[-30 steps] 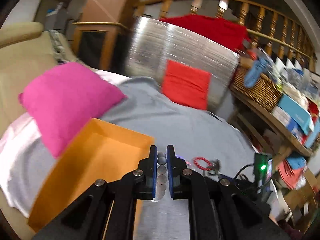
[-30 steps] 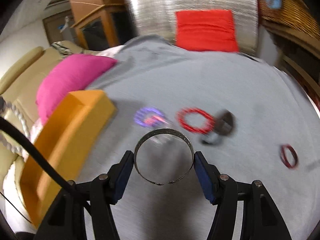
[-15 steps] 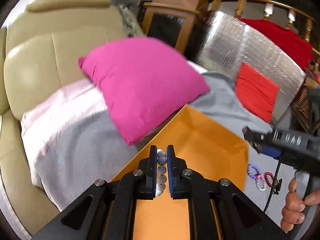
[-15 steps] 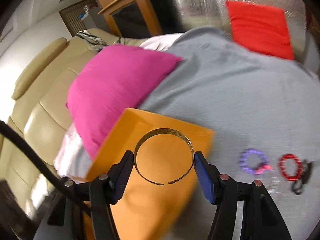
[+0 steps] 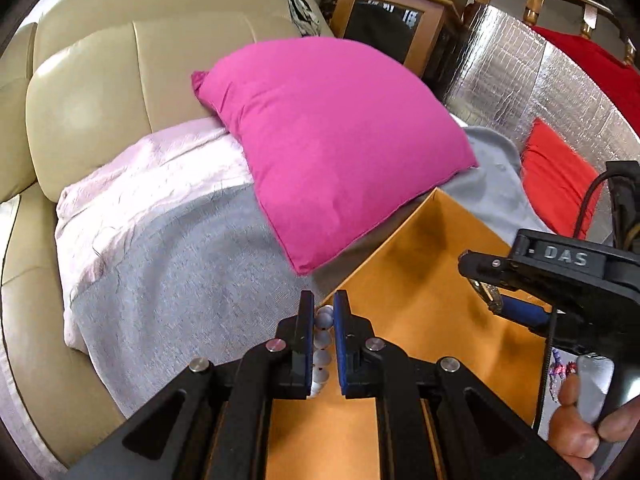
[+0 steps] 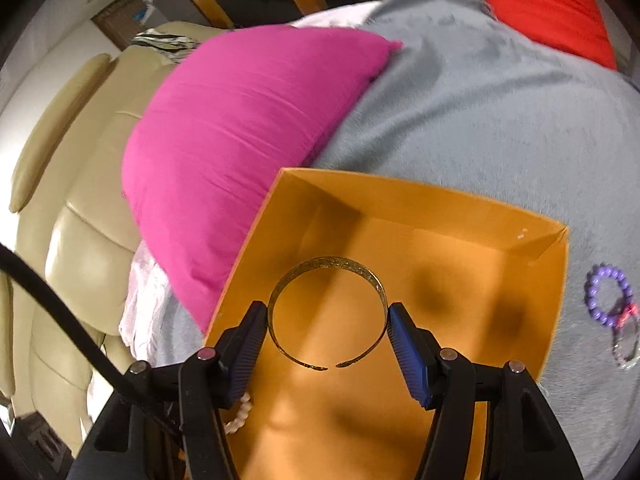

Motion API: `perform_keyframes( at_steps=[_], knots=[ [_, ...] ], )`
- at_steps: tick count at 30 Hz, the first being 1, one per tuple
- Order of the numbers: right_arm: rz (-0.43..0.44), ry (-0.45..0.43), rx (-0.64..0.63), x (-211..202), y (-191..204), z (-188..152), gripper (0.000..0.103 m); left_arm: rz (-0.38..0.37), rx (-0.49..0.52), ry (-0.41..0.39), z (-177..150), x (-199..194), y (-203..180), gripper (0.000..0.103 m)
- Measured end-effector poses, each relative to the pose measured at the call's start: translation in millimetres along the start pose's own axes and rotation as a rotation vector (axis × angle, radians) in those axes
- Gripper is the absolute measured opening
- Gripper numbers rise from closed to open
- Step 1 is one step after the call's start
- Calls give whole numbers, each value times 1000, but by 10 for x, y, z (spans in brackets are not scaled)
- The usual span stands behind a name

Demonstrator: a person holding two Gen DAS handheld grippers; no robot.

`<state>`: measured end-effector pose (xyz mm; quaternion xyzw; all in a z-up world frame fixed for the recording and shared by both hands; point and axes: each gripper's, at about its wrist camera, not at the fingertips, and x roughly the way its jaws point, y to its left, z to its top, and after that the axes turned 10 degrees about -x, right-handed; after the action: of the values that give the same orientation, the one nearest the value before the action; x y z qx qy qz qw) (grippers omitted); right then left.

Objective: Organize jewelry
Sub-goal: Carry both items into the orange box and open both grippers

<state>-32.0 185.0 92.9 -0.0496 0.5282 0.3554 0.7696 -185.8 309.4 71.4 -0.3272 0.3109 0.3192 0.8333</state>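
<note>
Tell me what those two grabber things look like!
Both are black plastic with silver screws. The left gripper and right gripper each have two fingers with blue ribbed pads. The right one has "DAS" in raised letters on its side, and black cables run from it. No sleeve shows.

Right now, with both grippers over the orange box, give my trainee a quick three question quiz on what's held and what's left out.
1. True or false: the right gripper grips a gold cuff bangle.
2. What does the left gripper pinch: A pearl bead string, B red ring, C watch?
3. Where does the purple bead bracelet lie relative to the orange box?

Key: 1 true. 2 A. 3 Outside it, on the grey blanket.
</note>
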Motion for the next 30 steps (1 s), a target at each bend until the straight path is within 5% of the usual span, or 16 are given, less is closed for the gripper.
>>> perform_keyframes(
  at_steps=[9,13,21,30],
  knots=[
    [-31,63,35,217,-109,33,67,28,34,-2,-33,16,-130,12],
    [18,22,22,43,-149,59,67,14,43,-8,-51,-26,-180,41],
    [53,-131,9,-777,-527,2,67,-41,150,-160,-172,-410,-472,63],
    [-96,-286,-5,-1902,-1273,-644,71,-145,349,-208,-578,-775,-1049,71]
  ],
)
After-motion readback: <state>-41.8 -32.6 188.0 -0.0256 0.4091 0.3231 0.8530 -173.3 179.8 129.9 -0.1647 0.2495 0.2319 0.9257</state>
